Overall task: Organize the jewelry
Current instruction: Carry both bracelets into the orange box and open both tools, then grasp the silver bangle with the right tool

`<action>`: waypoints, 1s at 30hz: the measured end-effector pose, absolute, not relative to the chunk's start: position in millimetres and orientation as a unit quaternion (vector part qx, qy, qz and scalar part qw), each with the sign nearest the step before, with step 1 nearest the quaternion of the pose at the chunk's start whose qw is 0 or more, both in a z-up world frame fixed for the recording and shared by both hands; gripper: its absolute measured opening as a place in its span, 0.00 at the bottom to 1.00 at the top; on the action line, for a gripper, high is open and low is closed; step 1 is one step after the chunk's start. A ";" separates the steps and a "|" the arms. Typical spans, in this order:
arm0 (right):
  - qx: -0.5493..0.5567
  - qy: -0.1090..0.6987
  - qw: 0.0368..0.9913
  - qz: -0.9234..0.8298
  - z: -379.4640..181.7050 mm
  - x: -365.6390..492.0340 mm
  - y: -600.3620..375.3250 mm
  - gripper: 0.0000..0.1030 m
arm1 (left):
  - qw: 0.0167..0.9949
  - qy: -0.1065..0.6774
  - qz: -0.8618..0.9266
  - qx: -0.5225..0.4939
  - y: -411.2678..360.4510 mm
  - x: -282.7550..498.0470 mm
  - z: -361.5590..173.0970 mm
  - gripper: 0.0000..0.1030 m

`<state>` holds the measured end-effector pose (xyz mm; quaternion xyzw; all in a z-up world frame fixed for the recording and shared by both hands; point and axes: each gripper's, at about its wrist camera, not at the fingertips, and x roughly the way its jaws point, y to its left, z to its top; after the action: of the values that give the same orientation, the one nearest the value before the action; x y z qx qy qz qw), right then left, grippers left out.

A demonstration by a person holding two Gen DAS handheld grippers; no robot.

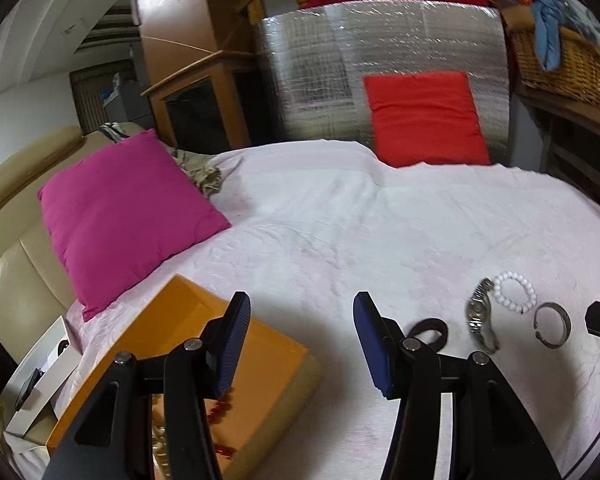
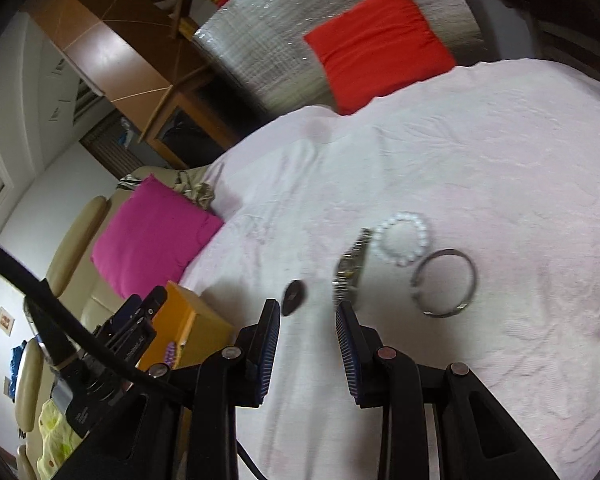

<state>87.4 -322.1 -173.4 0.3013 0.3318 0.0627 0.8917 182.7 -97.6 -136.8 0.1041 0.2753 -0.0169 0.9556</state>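
Jewelry lies on a white bedspread (image 1: 340, 216): a dark ring-shaped band (image 1: 430, 330), a silver metal watch (image 1: 480, 316), a white bead bracelet (image 1: 516, 292) and a grey open bangle (image 1: 552, 324). An orange box (image 1: 256, 360) holds red beads (image 1: 222, 404). My left gripper (image 1: 300, 340) is open and empty, above the box's right edge. My right gripper (image 2: 308, 344) is open and empty, just short of the watch (image 2: 350, 268) and dark band (image 2: 294, 296). The bracelet (image 2: 402, 238) and bangle (image 2: 446, 282) lie beyond, the box (image 2: 188, 328) to the left.
A magenta cushion (image 1: 128, 216) lies at the left, a red cushion (image 1: 424, 120) against a silver foil panel (image 1: 340, 60) at the back. A wicker basket (image 1: 564, 60) stands at the right. A beige sofa (image 1: 16, 272) and white box (image 1: 40, 372) lie left.
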 end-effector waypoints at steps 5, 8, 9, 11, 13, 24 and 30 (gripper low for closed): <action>0.330 0.348 0.876 0.044 -188.9 89.3 -342.1 0.32 | 0.951 0.285 -0.028 0.120 -120.6 179.7 -146.4 0.53; 0.337 0.354 0.872 0.040 -194.4 88.6 -348.3 0.32 | 0.947 0.293 -0.035 0.126 -130.3 179.8 -152.3 0.54; 0.337 0.354 0.872 0.038 -194.9 88.5 -350.1 0.32 | 0.946 0.297 -0.036 0.127 -131.8 180.9 -154.6 0.56; 0.339 0.354 0.871 0.032 -196.6 88.4 -354.0 0.32 | 0.942 0.310 -0.037 0.126 -133.8 184.4 -160.7 0.63; 0.346 0.358 0.867 0.027 -200.2 88.5 -357.5 0.32 | 0.936 0.327 -0.039 0.123 -135.6 189.3 -168.6 0.64; 0.402 0.361 0.841 -0.016 -218.9 84.5 -391.1 0.32 | 0.907 0.398 -0.069 0.119 -136.6 199.5 -199.0 0.65; 0.423 0.370 0.827 -0.026 -228.3 84.1 -399.4 0.32 | 0.904 0.400 -0.079 0.126 -135.3 198.0 -202.4 0.65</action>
<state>84.1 -399.4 -228.3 0.4230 0.3701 -0.0261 0.8267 198.0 -135.3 -202.4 0.1258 0.4003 -0.0794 0.9042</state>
